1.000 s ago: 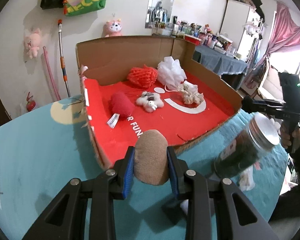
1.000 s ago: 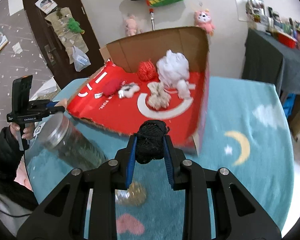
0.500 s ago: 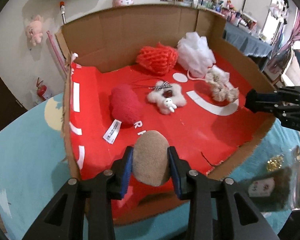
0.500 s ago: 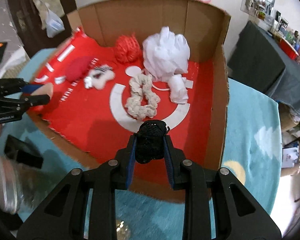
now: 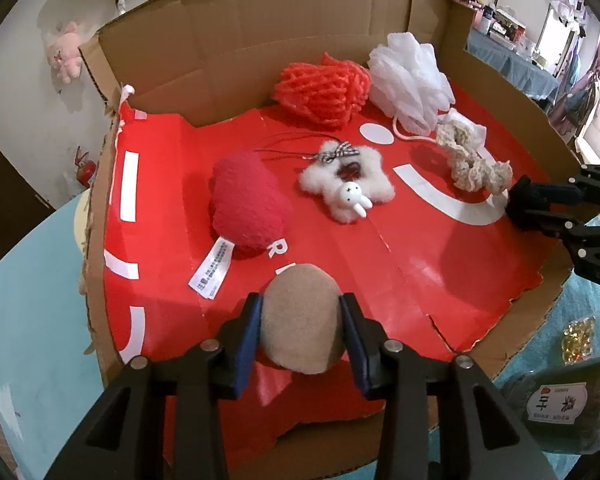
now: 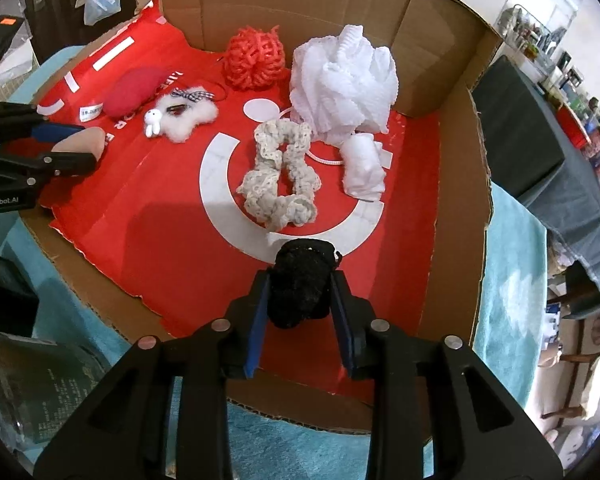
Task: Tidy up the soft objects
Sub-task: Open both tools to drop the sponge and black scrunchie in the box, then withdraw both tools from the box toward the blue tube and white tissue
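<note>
My left gripper (image 5: 302,304) holds a tan oval plush pad (image 5: 300,320) low over the front of the red-lined cardboard box (image 5: 260,40). Its jaws are opening, and the pads still touch the pad's sides. My right gripper (image 6: 300,280) holds a black knitted bundle (image 6: 300,284) over the box floor, near the white ring print. Its jaws are opening too, with the bundle still between the pads. Each wrist view shows the other gripper: the right gripper (image 5: 516,200) and the left gripper (image 6: 76,146).
Inside the box lie a red plush (image 5: 248,204), a white star plush (image 5: 348,184), an orange net ball (image 5: 320,84), a white pouf (image 6: 344,84), a cream scrunchie (image 6: 280,176) and a white cloth (image 6: 364,168). A glass jar (image 5: 560,396) stands on the teal tablecloth (image 5: 32,320).
Both grippers have come forward and down from outside the box to over its red floor, each carrying its soft thing. Their jaws stand slightly wider than before.
</note>
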`<state>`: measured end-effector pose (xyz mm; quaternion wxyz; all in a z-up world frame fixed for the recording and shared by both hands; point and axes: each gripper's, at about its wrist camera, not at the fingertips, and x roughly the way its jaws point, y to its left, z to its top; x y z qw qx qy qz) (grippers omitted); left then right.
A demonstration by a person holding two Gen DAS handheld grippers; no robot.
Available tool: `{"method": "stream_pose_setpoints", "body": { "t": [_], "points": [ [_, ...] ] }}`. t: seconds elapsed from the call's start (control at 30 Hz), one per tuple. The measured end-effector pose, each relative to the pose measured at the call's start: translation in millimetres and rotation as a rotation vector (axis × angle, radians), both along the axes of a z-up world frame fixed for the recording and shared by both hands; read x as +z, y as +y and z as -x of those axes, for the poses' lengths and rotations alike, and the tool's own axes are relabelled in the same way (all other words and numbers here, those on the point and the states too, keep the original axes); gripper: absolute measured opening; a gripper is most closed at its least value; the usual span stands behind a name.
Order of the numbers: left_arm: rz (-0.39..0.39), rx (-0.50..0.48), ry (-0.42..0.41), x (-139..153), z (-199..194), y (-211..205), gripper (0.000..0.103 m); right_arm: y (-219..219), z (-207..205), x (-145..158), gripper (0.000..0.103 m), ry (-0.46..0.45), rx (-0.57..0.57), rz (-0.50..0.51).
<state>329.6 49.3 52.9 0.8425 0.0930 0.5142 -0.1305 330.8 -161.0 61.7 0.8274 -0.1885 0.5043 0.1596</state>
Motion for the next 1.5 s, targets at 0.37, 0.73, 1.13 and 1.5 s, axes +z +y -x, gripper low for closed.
{"method": "stream_pose_setpoints", "body": {
  "t": [0.37,0.73,1.13,1.5],
  "points": [
    [0.024,-0.014,-0.026,5.0,7.7,-1.8,0.061,15.9,10.4,7.1,0.064,-0.035,0.045,0.010],
    [0.048,0.012,-0.184,47.1,42.5,-1.0,0.085,1.7,23.6,41.6,0.070,-0.091,-0.020,-0.056],
    [0.146,0.045,-0.536,124.9,146.4,-10.5,0.103,-27.0,95.3,113.0,0.083,-0.269,-0.085,-0.252],
    [0.166,0.062,-0.655,149.5,229.4,-29.9,0.103,-39.6,200.0,158.5,0.090,-0.469,-0.072,-0.352]
  ]
}}
